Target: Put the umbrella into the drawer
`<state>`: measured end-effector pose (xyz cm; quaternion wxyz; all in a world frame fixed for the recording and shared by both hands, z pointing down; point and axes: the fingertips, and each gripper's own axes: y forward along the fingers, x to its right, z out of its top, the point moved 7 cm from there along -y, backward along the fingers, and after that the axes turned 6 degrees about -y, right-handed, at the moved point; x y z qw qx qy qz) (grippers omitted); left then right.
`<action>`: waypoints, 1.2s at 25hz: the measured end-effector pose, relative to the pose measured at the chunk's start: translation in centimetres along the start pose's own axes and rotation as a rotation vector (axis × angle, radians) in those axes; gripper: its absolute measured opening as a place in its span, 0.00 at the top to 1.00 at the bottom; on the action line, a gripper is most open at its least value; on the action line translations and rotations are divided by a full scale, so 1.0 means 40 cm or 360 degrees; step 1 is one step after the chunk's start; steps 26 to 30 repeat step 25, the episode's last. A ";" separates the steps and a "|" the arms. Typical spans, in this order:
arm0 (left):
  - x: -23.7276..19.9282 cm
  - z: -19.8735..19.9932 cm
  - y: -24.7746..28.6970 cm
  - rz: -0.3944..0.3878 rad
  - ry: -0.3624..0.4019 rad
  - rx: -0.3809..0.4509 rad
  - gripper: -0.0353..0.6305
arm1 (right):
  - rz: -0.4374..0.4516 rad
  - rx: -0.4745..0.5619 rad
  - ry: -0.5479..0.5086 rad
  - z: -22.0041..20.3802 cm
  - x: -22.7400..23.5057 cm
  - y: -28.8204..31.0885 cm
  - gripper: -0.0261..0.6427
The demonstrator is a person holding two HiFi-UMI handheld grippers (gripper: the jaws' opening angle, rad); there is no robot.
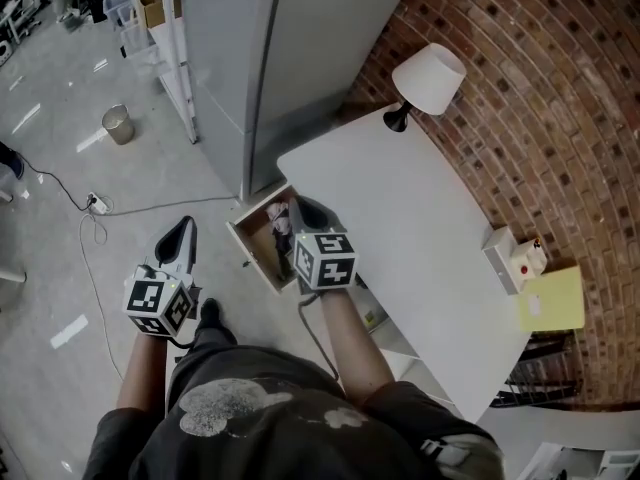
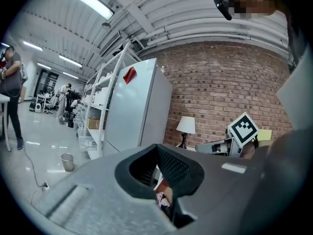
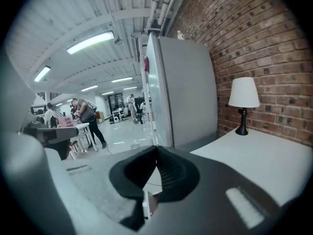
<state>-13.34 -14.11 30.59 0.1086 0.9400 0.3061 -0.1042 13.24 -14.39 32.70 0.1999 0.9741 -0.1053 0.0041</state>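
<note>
- Head view: the left hand-held gripper point(image 1: 184, 230) is at the lower left of the frame, over bare floor, with its jaws pressed together and nothing in them.
- The right hand-held gripper point(image 1: 303, 208) sits at the frame's centre, just above the open drawer point(image 1: 250, 251). Its jaws are also together and empty.
- The drawer is pulled out from the left edge of the white table point(image 1: 420, 218). A patterned, folded bundle that looks like the umbrella point(image 1: 277, 220) lies inside it, just beside the right gripper's tips. I cannot tell whether they touch.
- A table lamp point(image 1: 428, 76) stands at the table's upper end, against the brick wall point(image 1: 540, 98). A yellow pad point(image 1: 551, 300) lies at the right edge.
- A grey refrigerator point(image 1: 260, 58) fills the upper middle, and a waste bin point(image 1: 118, 124) stands on the floor at the upper left.
- Left gripper view: the jaw tips meet at mid-frame with nothing between them. Patterned fabric shows in the gap beneath them, with the refrigerator and lamp behind.
- Right gripper view: the jaw tips meet with nothing held. The table top stretches to the right toward the lamp.
</note>
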 end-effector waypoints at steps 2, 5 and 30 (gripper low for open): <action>0.043 -0.016 -0.033 0.0009 0.0010 0.0012 0.93 | 0.0016 0.0029 -0.0001 -0.011 0.007 -0.047 0.95; 0.109 -0.048 -0.088 0.0016 0.0024 0.0009 0.93 | 0.0029 0.0050 -0.0022 -0.038 0.015 -0.128 0.95; 0.322 -0.100 -0.276 0.0111 0.0008 -0.0006 0.93 | 0.0173 0.0002 -0.0031 -0.161 0.007 -0.355 0.95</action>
